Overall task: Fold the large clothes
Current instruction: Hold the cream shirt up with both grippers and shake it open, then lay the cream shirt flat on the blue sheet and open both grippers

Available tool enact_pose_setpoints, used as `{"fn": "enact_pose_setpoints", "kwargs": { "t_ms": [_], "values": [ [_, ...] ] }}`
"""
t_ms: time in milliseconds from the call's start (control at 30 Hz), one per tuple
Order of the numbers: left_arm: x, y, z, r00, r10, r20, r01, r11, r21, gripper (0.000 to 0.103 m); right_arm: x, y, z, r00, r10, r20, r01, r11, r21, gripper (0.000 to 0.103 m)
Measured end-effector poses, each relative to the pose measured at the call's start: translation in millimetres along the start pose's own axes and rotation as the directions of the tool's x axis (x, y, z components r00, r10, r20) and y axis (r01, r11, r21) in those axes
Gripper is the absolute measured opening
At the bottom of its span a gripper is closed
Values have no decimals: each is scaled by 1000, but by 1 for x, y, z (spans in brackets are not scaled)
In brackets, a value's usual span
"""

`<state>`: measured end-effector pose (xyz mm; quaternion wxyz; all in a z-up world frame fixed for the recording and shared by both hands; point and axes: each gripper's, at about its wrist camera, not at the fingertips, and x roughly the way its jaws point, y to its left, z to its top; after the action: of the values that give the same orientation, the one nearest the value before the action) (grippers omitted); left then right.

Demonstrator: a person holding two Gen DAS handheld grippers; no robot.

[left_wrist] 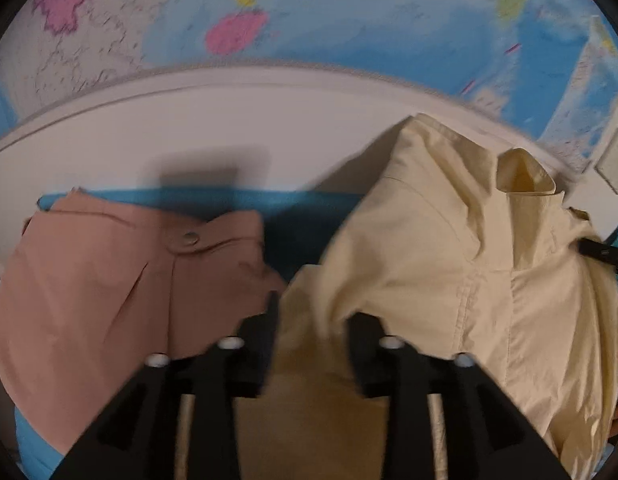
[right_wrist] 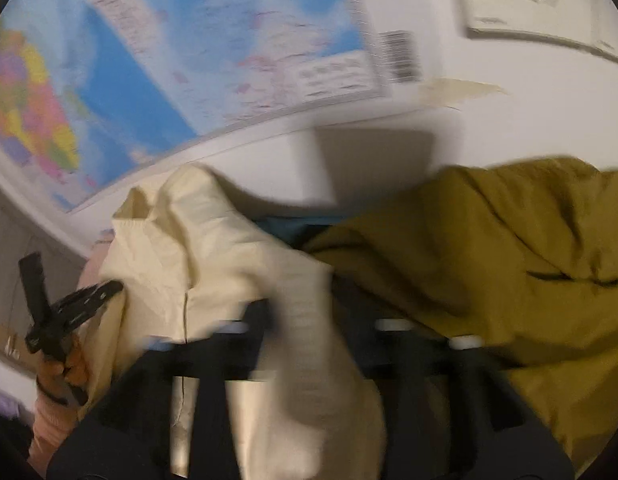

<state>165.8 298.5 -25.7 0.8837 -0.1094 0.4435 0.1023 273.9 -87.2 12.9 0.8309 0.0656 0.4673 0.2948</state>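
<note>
Your left tool has its jaws partly apart with the cream shirt lying between them, and I cannot tell if the pads press it. Your right tool stands wider, with a cream sleeve hanging blurred in the gap, so it may not be held at all. The shirt sits bunched on the blue cloth, touching the pink shorts on one side and the green jacket on the other. If you close now, you could pinch the wrong clothes too. If you lift loosely, the shirt may slip and crumple.
</note>
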Motion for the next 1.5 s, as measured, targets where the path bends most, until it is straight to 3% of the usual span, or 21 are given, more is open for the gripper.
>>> {"fn": "enact_pose_setpoints", "kwargs": {
  "t_ms": [33,100,167,233,333,533,567,633,700,733,800,900,967,1067,1167,1233,1267,1367,1400,1433,1500],
  "values": [
    [-3,1,-2,1000,5,13,-5,1000,6,43,-13,-3,-4,999,4,45,-5,1000,11,73],
    [-18,4,-8,999,-8,47,7,1000,25,60,-44,-8,-17,994,60,94,-61,998,11,75],
    [-35,6,-14,995,-34,90,30,998,49,64,-74,-10,-39,987,106,121,-105,994,-15,81],
    [-56,9,-26,990,-51,131,38,994,99,68,-103,-6,-76,988,100,115,-92,993,-72,93],
    [-80,13,-45,983,-87,159,62,986,156,74,-132,-2,-144,993,100,55,-91,983,-158,94],
    [-99,29,-85,984,-110,143,85,981,173,75,-135,-7,-253,989,121,-87,-129,987,-92,95],
    [-101,31,-88,984,-115,136,91,981,171,75,-131,-5,-265,988,118,-96,-127,988,-88,90],
    [-102,36,-95,984,-121,129,100,982,160,75,-124,-1,-270,983,136,-126,-146,987,-71,28],
    [-103,40,-101,984,-128,124,108,982,155,75,-130,5,-258,989,92,-113,-103,990,-95,16],
    [-105,41,-104,984,-125,127,104,982,157,75,-139,10,-247,994,69,-81,-78,990,-119,9],
    [-111,41,-108,984,-117,132,94,981,169,75,-172,16,-222,1000,-5,20,8,987,-158,6],
    [-124,44,-112,981,-124,147,95,977,190,75,-223,10,-178,970,-146,196,183,965,-187,6],
    [-127,44,-115,980,-131,150,100,975,199,76,-232,-3,-160,959,-181,218,220,961,-168,7],
    [-127,41,-126,981,-151,122,121,966,227,77,-200,-24,-151,940,-309,145,331,929,-168,12],
    [-121,34,-142,983,-166,78,136,947,292,82,-161,-50,-164,942,-334,42,337,937,-98,18],
    [-117,26,-150,989,-119,84,85,940,331,82,-154,-69,-177,954,-299,29,300,953,-36,37],
    [-114,24,-152,993,-88,83,55,939,339,82,-153,-77,-184,964,-266,28,266,964,9,40],
    [-107,25,-153,996,-74,54,53,946,319,82,-166,-91,-204,978,-199,69,194,979,66,59],
    [-109,27,-155,995,-85,60,62,948,312,82,-172,-92,-212,974,-206,88,201,977,70,85],
    [-112,28,-156,993,-94,69,68,948,312,82,-178,-93,-218,968,-228,102,222,972,72,98],
    [-117,29,-158,992,-82,96,49,952,303,82,-191,-95,-235,950,-282,131,276,959,60,97]
  ]
}}
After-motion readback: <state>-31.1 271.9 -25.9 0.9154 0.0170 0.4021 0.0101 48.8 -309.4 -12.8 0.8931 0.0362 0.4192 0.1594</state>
